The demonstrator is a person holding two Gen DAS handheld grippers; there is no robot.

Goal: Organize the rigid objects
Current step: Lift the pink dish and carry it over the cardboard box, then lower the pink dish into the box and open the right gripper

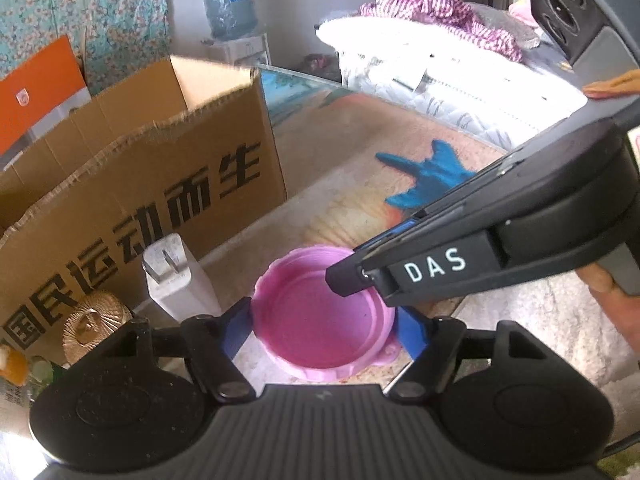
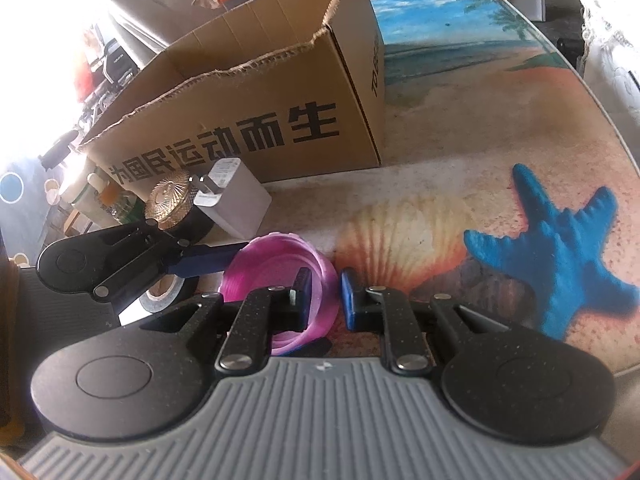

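Note:
A pink scalloped plastic lid (image 1: pixel 320 320) lies hollow side up on the beach-print table top (image 1: pixel 360 148). My left gripper (image 1: pixel 326 332) straddles it, and its blue fingers (image 1: pixel 239 328) touch the lid's left and right sides. My right gripper (image 1: pixel 345 280) comes in from the right, held by a hand. In the right wrist view the right gripper (image 2: pixel 326 296) is shut on the near wall of the pink lid (image 2: pixel 260 276). One blue finger (image 2: pixel 208 261) of the left gripper touches the lid's far side there; the other finger is hidden.
An open cardboard box (image 1: pixel 140 184) stands behind the lid. In front of it are a white charger plug (image 1: pixel 176 280), a gold ribbed cap (image 1: pixel 94 322), a black tape roll (image 2: pixel 160 298) and bottles (image 2: pixel 108 200). A bed (image 1: pixel 440 72) lies beyond the table.

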